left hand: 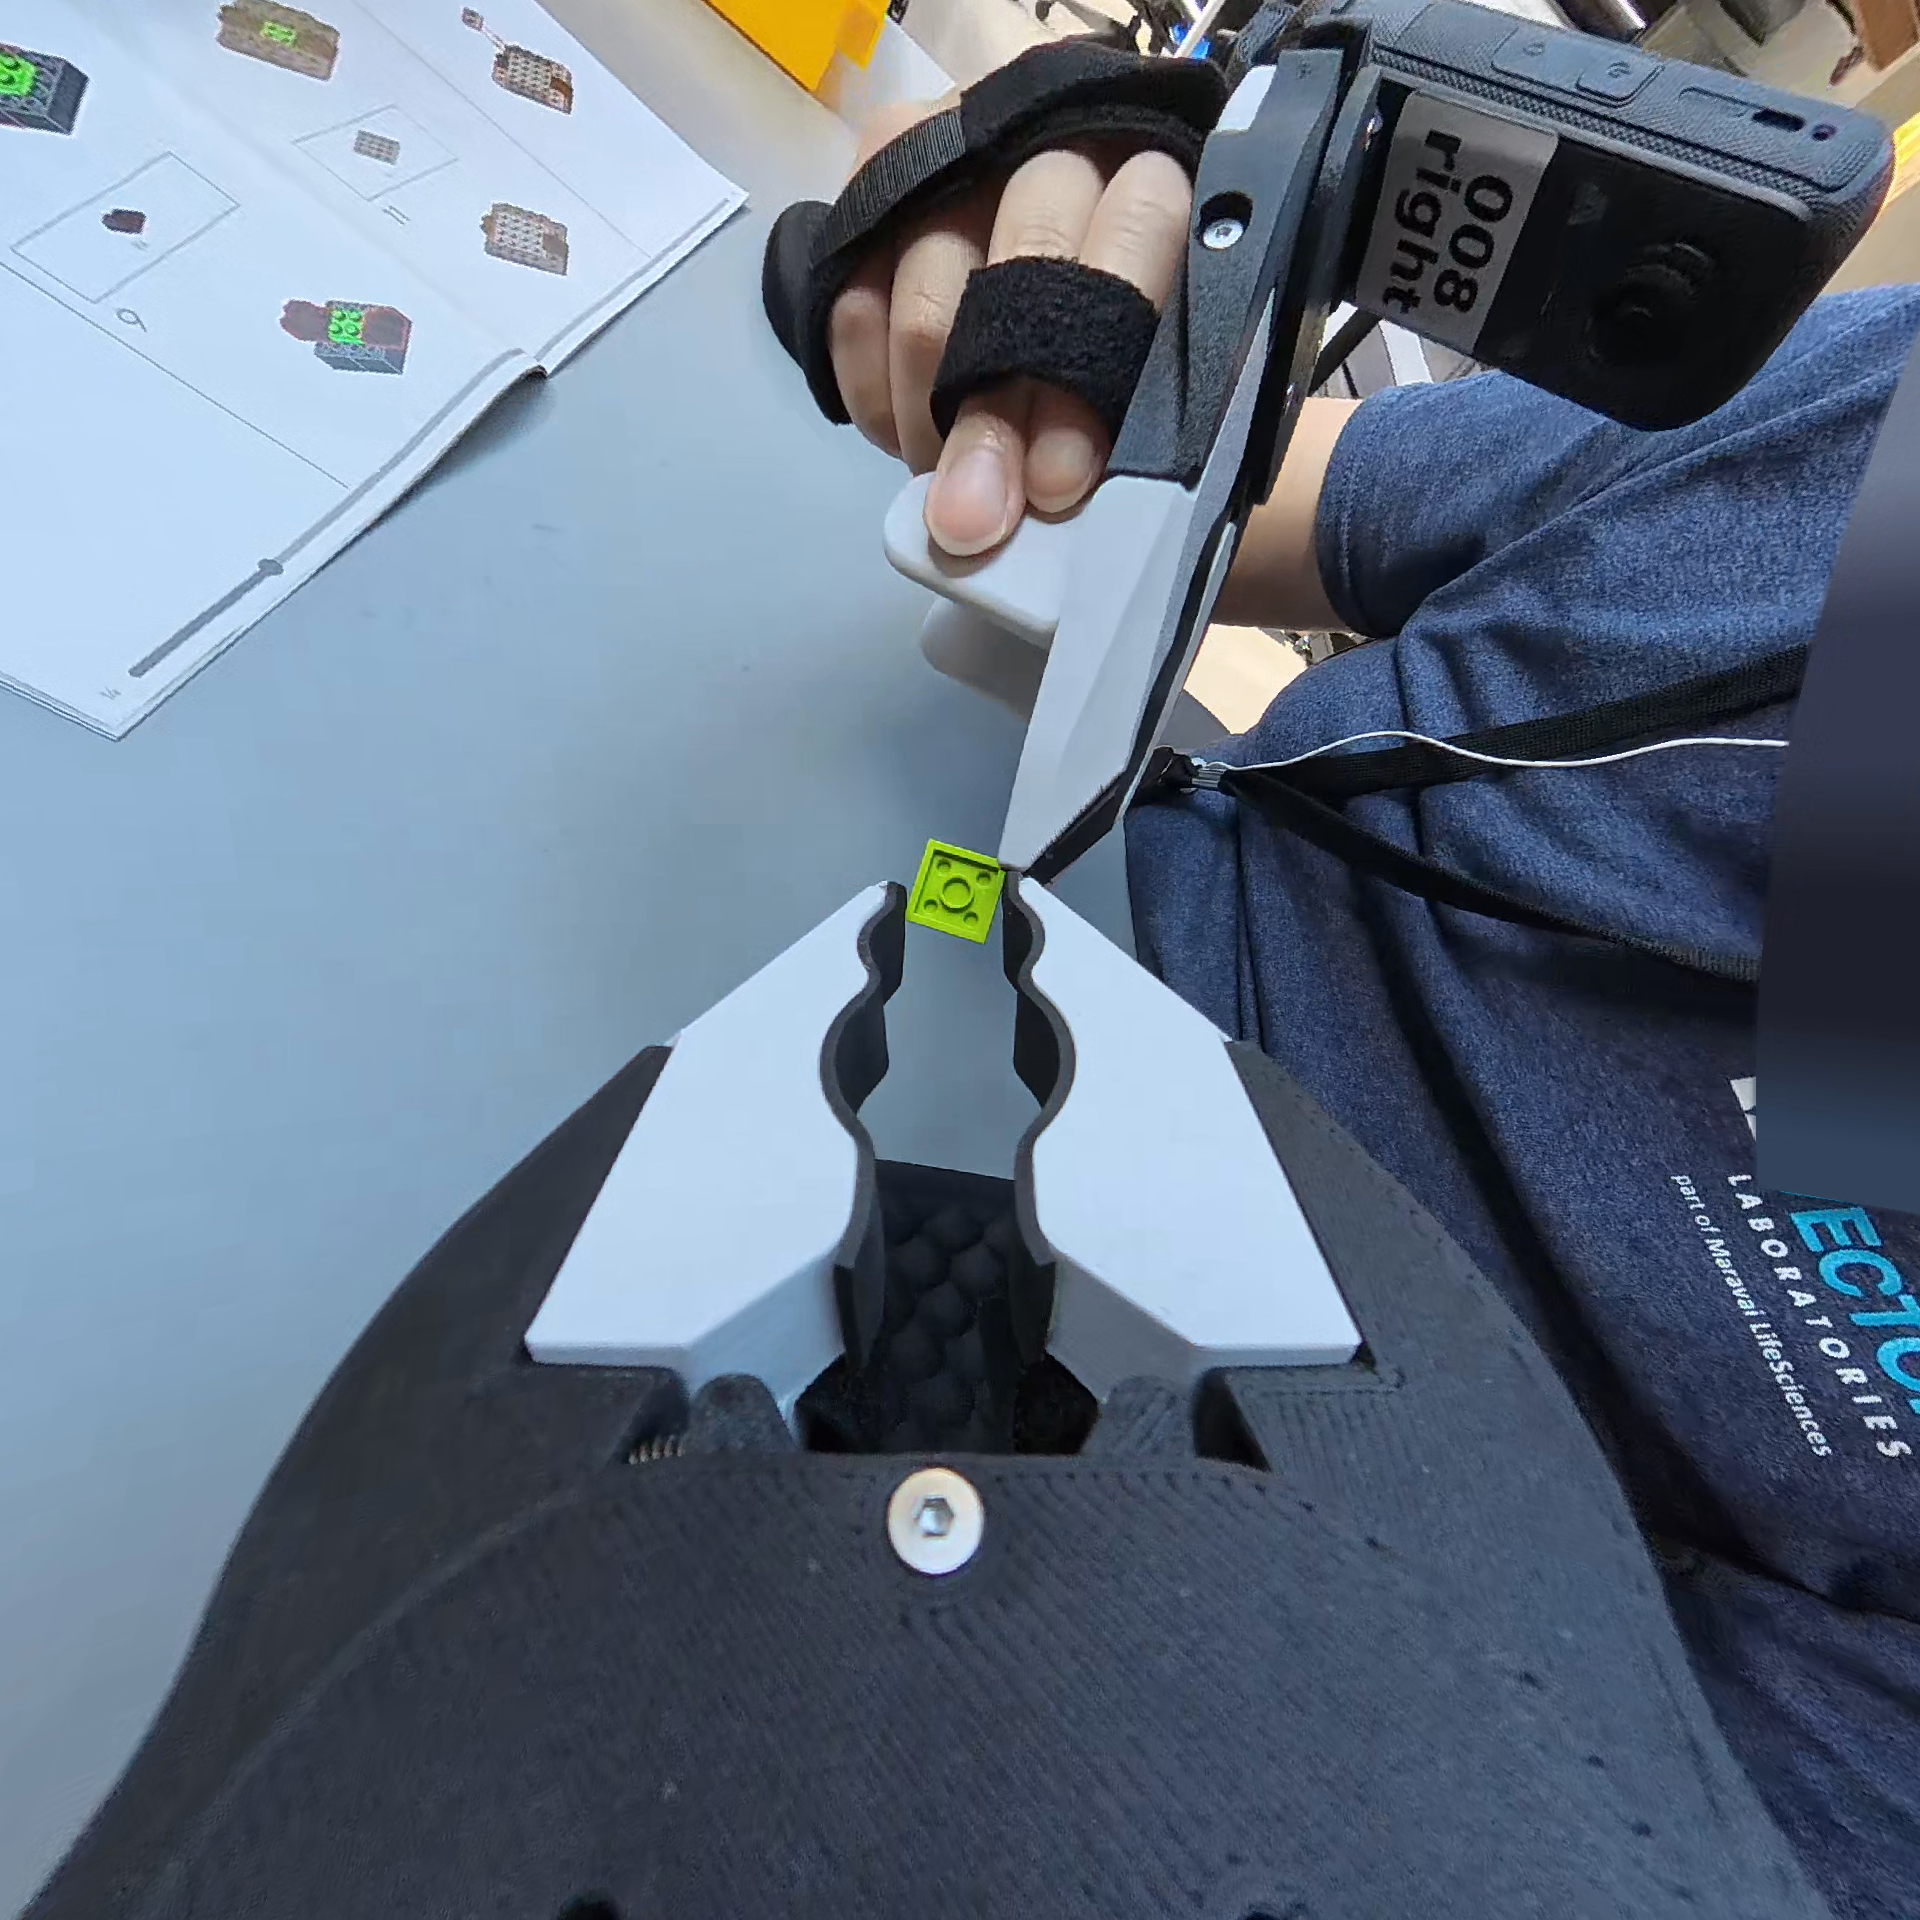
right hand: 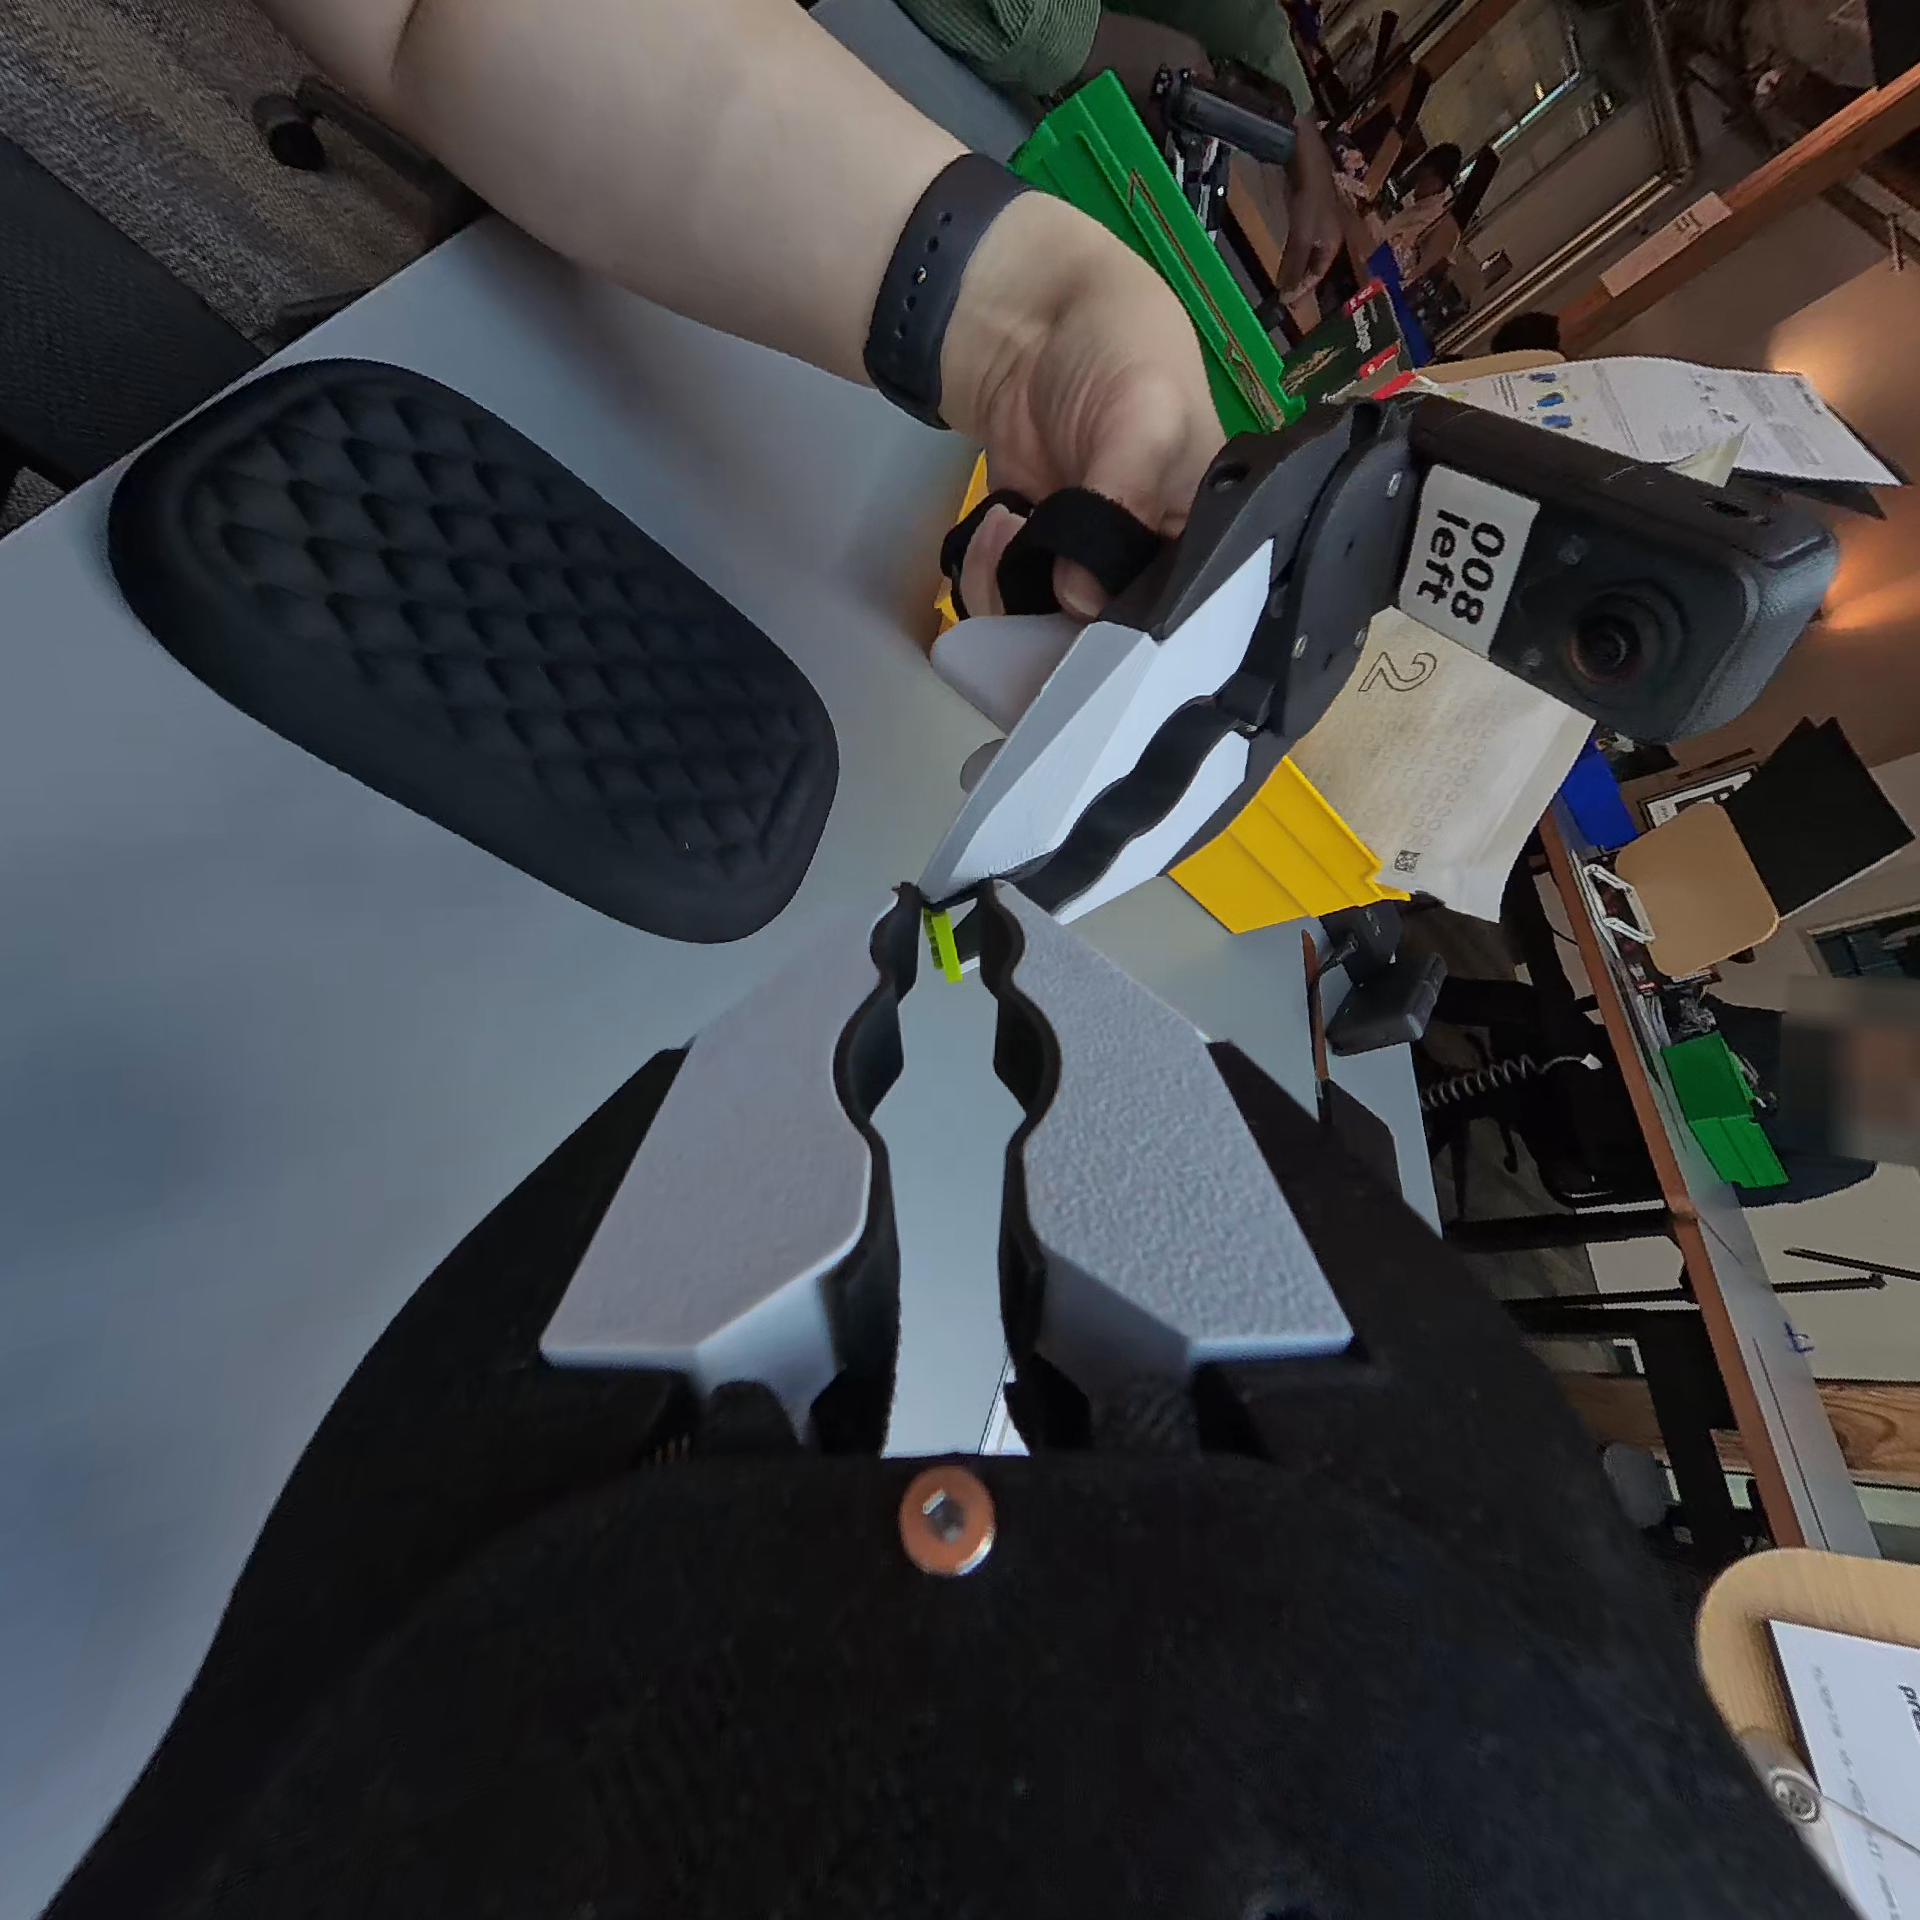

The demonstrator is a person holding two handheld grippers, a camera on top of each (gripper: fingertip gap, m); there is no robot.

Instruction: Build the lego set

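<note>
A small lime-green square plate (left hand: 956, 891) is held in the air above the grey table (left hand: 520, 935). My left gripper (left hand: 954, 899) is shut on it, one fingertip on each side edge, with the plate's flat face towards the camera. My right gripper (left hand: 1023, 860) comes down from the upper right, and its tip meets the plate's upper right corner. In the right wrist view the plate (right hand: 941, 943) shows edge-on in the gap between my right gripper's (right hand: 945, 900) tips. Those jaws stand apart, wider than the plate is thick. The left gripper (right hand: 940, 883) holds the plate from above there.
An open instruction booklet (left hand: 312, 260) lies on the table at the far left. A black padded rest (right hand: 468, 644) lies on the table. A yellow bin (right hand: 1278, 862), a numbered paper bag (right hand: 1444, 769) and a green bin (right hand: 1143, 239) stand behind. The person's blue shirt (left hand: 1507, 1039) is close on the right. Left and right tips are no more than a few centimetres apart.
</note>
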